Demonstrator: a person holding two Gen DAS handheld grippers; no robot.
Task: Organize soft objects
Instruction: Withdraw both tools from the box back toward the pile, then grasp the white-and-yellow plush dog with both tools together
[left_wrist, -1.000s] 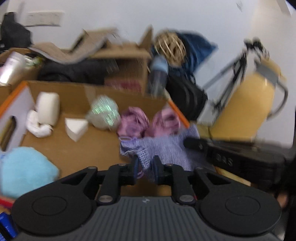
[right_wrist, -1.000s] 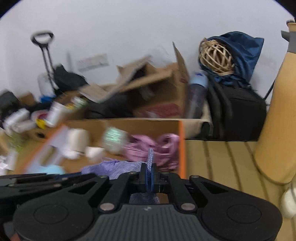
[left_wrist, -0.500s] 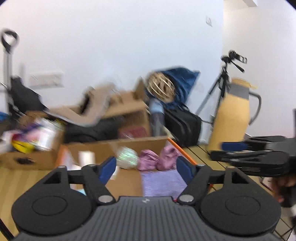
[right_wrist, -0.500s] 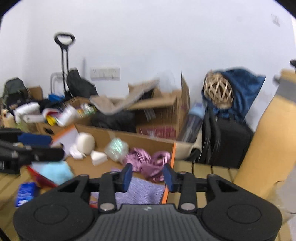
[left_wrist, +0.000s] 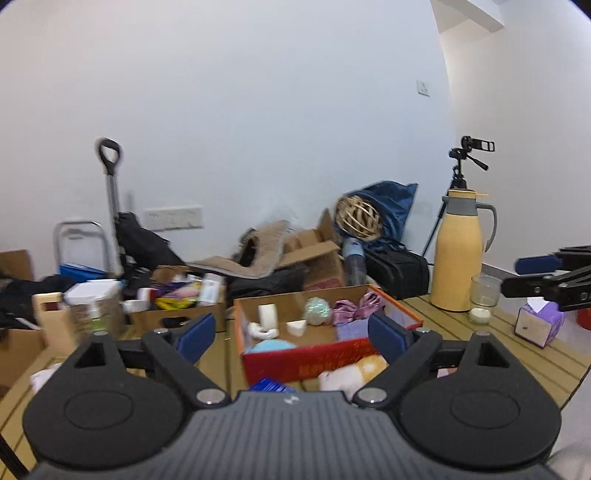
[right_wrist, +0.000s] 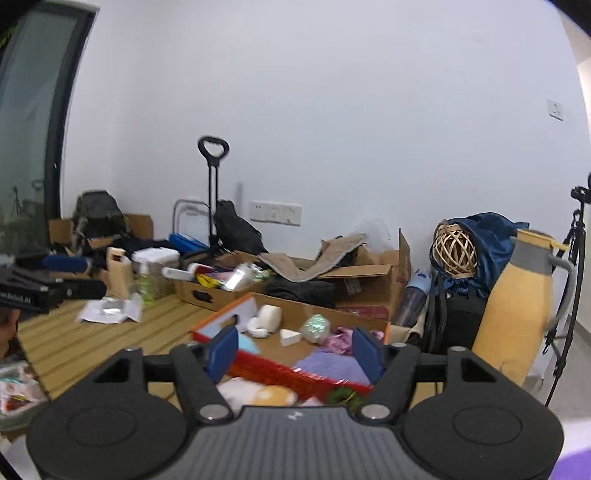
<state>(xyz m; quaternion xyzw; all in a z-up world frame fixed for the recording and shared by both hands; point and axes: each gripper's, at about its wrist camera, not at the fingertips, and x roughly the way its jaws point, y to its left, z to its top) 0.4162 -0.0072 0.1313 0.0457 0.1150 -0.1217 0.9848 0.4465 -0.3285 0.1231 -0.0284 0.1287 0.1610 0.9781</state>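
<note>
A red-sided cardboard box on the wooden table holds soft things: a folded purple cloth, pink satin fabric, a light blue plush, white foam pieces and a shiny greenish ball. The box also shows in the right wrist view, with the purple cloth inside. My left gripper is open and empty, held back above the box's near side. My right gripper is open and empty too. A white and yellow plush lies in front of the box.
A yellow thermos, a glass and a purple tissue box stand at the right. Cluttered cardboard boxes, a trolley and a black bag crowd the back. Papers lie at the left.
Both grippers let go of the purple cloth, which now lies in the box. Both opened wide and pulled back and up from the box.
</note>
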